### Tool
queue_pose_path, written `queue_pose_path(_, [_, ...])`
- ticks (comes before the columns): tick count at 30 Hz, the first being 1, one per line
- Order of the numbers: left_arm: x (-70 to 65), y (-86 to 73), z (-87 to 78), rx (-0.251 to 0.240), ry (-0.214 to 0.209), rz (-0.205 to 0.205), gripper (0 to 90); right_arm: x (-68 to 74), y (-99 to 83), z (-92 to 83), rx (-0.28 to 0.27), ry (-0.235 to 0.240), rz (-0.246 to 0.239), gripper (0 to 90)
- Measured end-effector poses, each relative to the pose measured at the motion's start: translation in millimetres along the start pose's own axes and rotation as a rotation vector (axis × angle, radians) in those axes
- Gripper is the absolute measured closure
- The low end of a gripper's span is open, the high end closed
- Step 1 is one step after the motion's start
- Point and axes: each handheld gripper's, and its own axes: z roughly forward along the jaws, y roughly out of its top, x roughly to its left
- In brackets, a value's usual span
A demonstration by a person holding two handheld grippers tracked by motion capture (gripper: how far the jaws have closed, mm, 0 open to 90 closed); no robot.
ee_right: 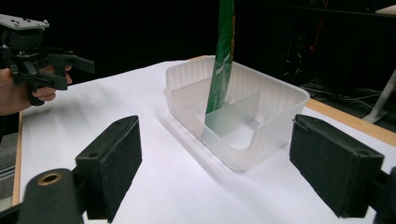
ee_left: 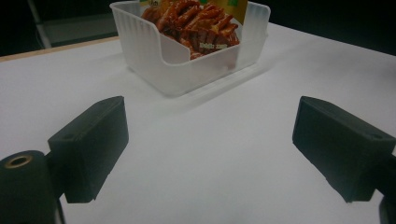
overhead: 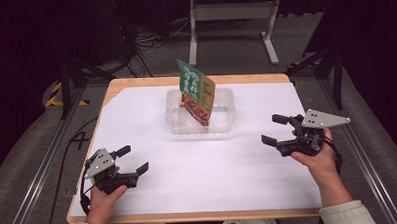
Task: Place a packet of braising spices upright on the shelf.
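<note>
Green and red printed snack packet [overhead: 197,92] stands tilted in the translucent plastic bin [overhead: 226,122] at table's twelve o'clock, its top cropped in both gripper views. Right gripper [overhead: 275,130] at four o'clock, left gripper [overhead: 133,160] at eight, both held level, jaws wide, empty.

One clear plastic bin [overhead: 226,122] sits on one table [overhead: 152,143], and one snack packet [overhead: 198,91] stands in it. The bin has one divider wall [ee_right: 233,114], making two compartments. Two tools are held over the table, the left tool [overhead: 134,159] and the right tool [overhead: 274,129], one in each hand.
</note>
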Motion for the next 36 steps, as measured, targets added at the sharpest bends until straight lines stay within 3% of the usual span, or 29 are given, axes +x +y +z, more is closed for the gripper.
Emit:
queue_pose_path(20, [-2.7, -3.4, -8.5, -0.003, 0.011, 0.014, 9.4, 6.4, -53.2, 14.6, 0.066, 0.018, 0.042, 17.2])
queue_pose_path(36, [0.8, -5.7, -4.4, -0.008, 0.018, 0.0, 7.9, 10.2, -84.1, 21.2, 0.117, -0.021, 0.052, 17.1])
